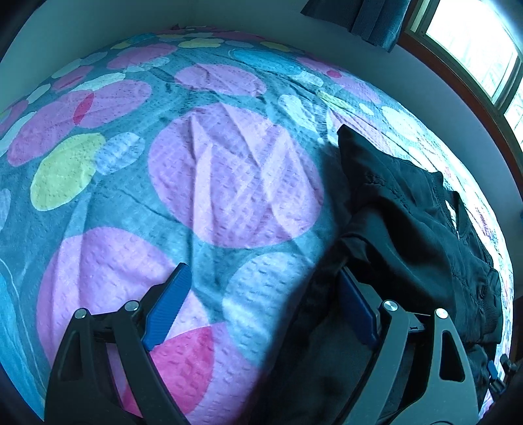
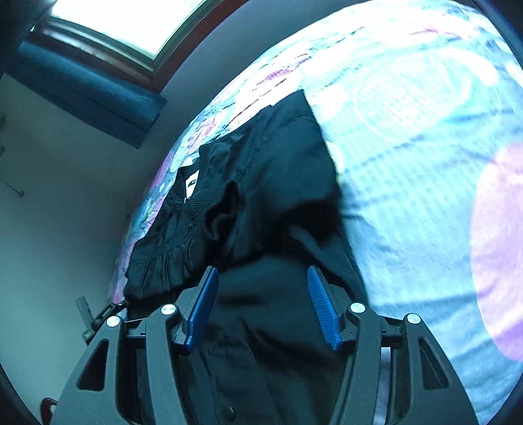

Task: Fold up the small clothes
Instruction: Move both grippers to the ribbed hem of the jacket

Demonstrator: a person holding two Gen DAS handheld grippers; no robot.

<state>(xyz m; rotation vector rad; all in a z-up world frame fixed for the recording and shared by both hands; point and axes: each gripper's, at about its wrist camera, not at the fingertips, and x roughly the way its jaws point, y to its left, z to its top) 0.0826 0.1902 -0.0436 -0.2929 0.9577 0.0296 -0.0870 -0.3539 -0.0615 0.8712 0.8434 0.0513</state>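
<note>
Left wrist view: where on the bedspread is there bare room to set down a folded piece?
The bedspread lies bare across the middle and left, from the black garment over to the wall behind the bed. The right side is crowded: the garment covers it almost to the bed's edge, and the left tongs hang open at the garment's near edge.

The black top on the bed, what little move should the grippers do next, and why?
Probably bring the open left gripper across to the near edge of the black top. It lies rumpled and only partly folded on the spotted bedspread, and neither the left nor the open right gripper holds it.
</note>
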